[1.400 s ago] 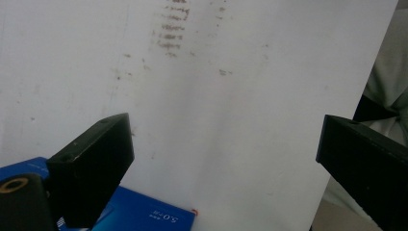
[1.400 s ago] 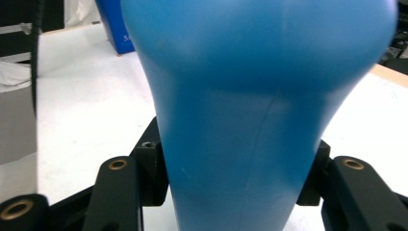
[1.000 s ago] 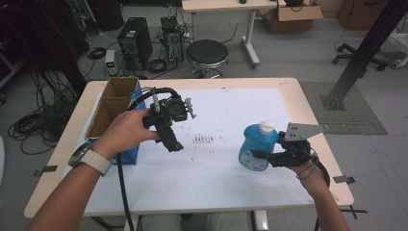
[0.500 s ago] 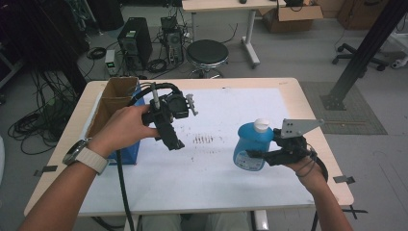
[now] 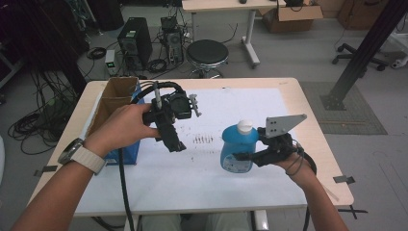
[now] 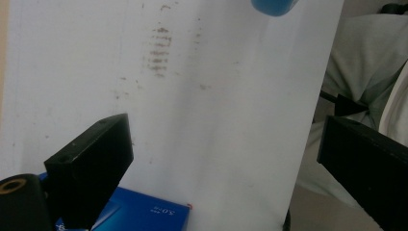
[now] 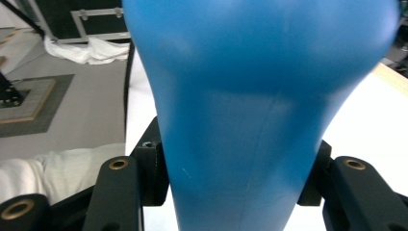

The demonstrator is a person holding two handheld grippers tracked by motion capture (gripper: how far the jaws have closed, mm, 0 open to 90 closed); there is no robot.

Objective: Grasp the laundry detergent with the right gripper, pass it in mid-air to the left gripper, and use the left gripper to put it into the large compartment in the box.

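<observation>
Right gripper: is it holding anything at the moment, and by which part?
Yes. The right gripper is shut on the blue bottle, clamping its lower body from the side, below the white cap.

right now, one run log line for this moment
right tool: shut on blue bottle | bottle: upright, lifted | left tool: open, empty

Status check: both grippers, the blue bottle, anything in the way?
Right gripper shut on blue bottle, bottle upright. Left gripper open, nothing between jaws, beside the cardboard box. White mat between them bare, just smudges.
</observation>
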